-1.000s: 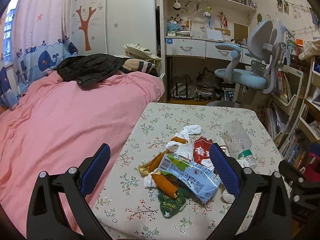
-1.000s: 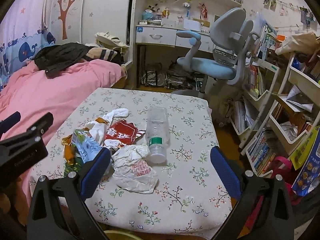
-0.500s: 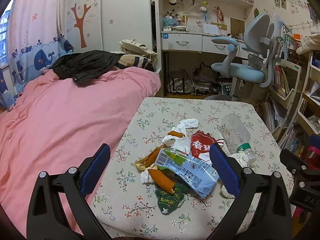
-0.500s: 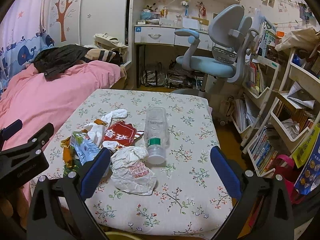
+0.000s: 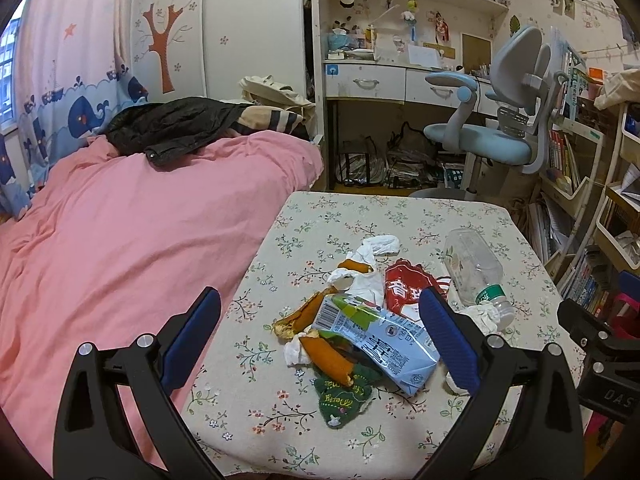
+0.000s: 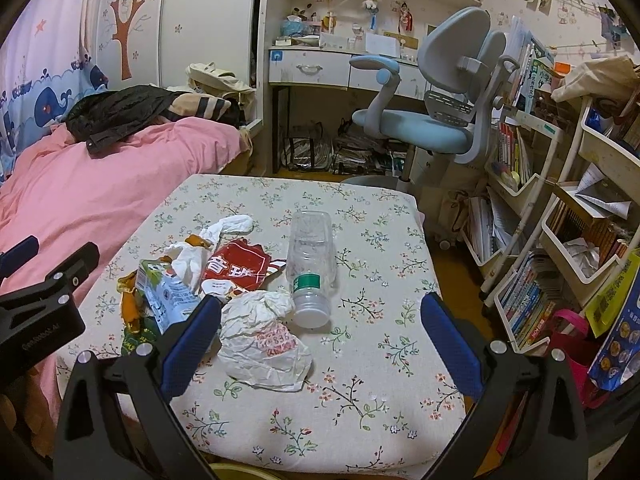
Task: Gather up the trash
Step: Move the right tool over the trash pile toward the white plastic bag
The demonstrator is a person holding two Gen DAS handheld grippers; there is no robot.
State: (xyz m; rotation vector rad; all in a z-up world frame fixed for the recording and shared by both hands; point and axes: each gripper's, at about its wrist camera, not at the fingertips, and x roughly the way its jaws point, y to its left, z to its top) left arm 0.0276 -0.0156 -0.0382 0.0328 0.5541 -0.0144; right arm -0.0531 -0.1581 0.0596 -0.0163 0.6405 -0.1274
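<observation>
On the far left we see the pink-quilted bed [image 5: 120, 216] with a black jacket [image 5: 168, 128] heaped at its head. Beside it stands the table under a floral cloth [image 6: 320, 368], and there lies our trash: orange peels [image 5: 324, 354], a pale blue foil snack bag [image 5: 384, 340], a red torn wrapper [image 6: 236, 268], a crumpled white paper bag [image 6: 260, 344], then a clear plastic bottle [image 6: 310, 256] on its side. Our left gripper [image 5: 320, 336] hangs above the peels, fingers spread wide, nothing between them. Our right gripper [image 6: 320, 336] hovers near the bottle's cap, equally wide and empty. Further right, a blue desk chair [image 6: 432, 120] and crowded white bookshelves [image 6: 560, 216].
</observation>
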